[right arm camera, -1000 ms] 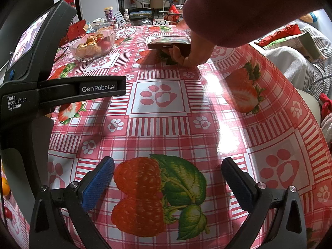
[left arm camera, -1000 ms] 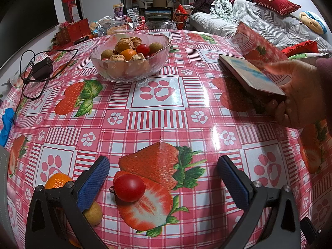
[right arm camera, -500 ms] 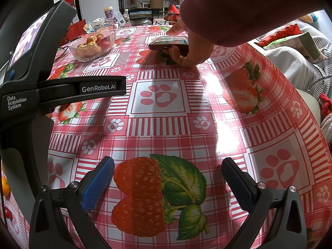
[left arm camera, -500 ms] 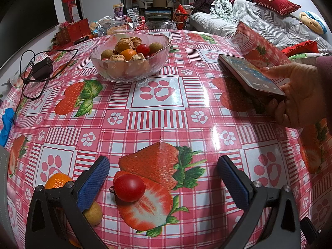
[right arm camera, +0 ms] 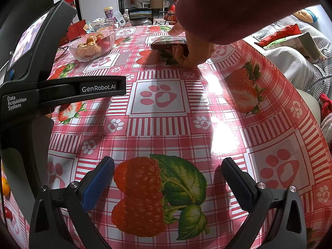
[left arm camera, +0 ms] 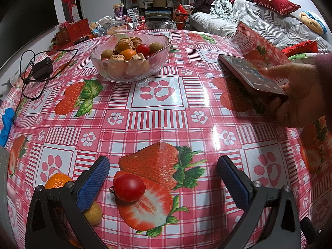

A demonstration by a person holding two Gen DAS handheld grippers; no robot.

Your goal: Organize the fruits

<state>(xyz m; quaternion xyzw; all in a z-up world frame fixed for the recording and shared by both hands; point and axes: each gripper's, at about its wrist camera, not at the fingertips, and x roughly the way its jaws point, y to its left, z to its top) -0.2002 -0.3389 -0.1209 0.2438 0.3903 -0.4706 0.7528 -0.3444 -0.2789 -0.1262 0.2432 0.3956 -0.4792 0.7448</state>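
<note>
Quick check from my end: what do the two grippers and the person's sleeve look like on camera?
Both the left gripper and right gripper have black angular frames with silver bolts and blue textured fingers. The left unit's black body reads "GenRobot.AI" and "Data Acquisition System", with a small screen. The sleeve is dark maroon.

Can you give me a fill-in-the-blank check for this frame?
1. The cherry tomato lies between the open fingers of the ____ gripper.
2. The bowl is made of clear ____.
3. The hand holds a ____.
4. The right gripper grips ____.

Missing: left; glass; phone; nothing
</note>
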